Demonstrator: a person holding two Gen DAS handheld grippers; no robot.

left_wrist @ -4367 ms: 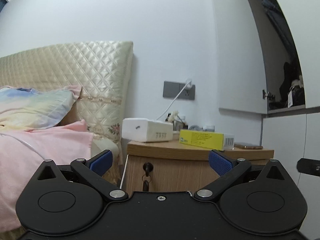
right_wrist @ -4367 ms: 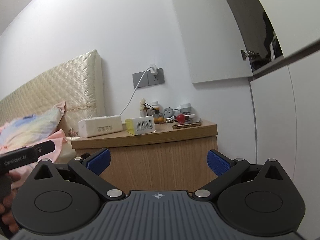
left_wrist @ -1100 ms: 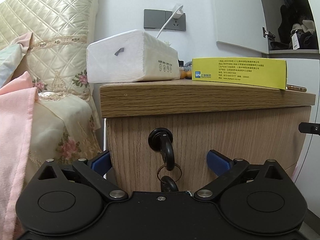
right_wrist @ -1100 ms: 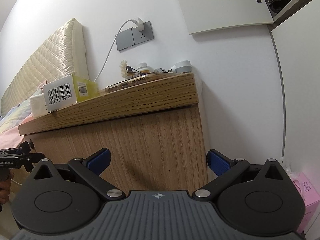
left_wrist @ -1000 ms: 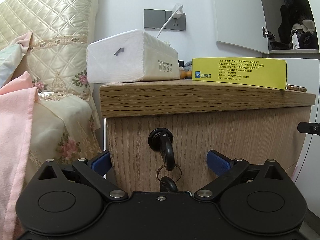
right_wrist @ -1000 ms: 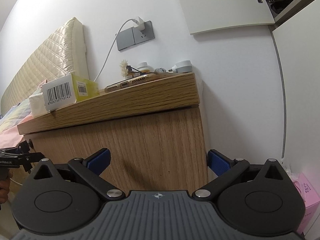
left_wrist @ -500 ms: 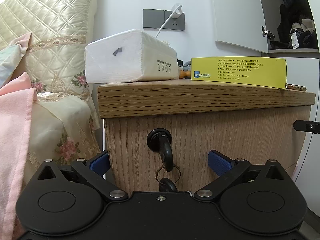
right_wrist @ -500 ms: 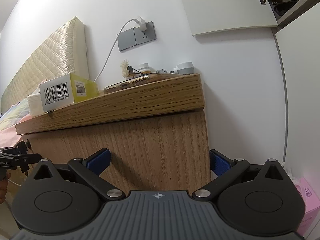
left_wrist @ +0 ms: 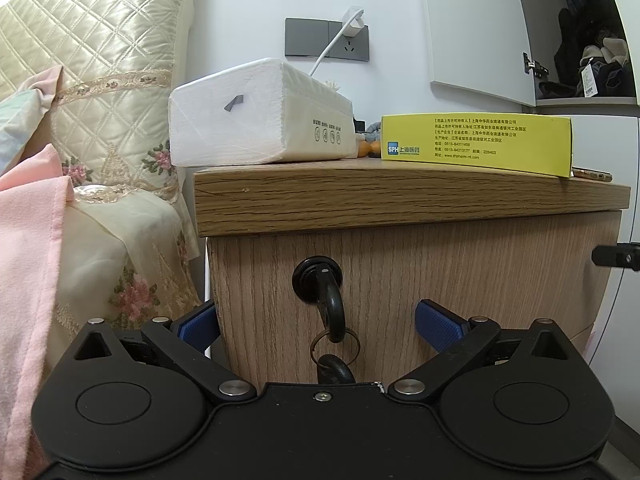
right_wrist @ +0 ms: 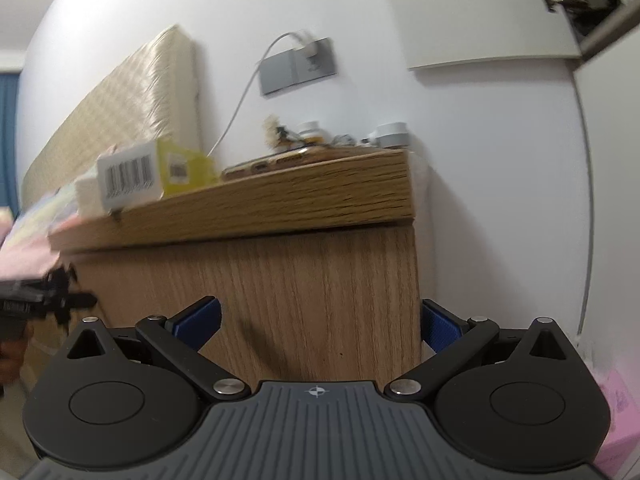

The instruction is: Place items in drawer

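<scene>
Two grippers in view, both with jaws spread wide and holding nothing. Left gripper (left_wrist: 317, 321) sits low and close to the drawer front (left_wrist: 400, 280) of the wooden nightstand (left_wrist: 400, 200); its blue pads (left_wrist: 436, 324) flank the black key (left_wrist: 326, 300) hanging in the lock, with a ring and a second key dangling below. Pads are not touching the key, though the left pad is partly hidden behind the cabinet corner. Right gripper (right_wrist: 318, 322) faces the right end of the same drawer front (right_wrist: 280, 300), one pad on the front side, the other past the cabinet's right edge; the right wrist view is motion-blurred, so contact cannot be judged. Items sit on the nightstand top: white tissue pack (left_wrist: 260, 116), yellow box (left_wrist: 476, 142) beside it, phone (right_wrist: 276, 162) further right, small clutter at the back near the wall socket (left_wrist: 326, 40). Drawer appears shut, no gap visible. Progress judgement: very early. Nothing placed, drawer not yet opened. Remaining: open drawer (likely via the key as handle), transfer items, possibly close.
</scene>
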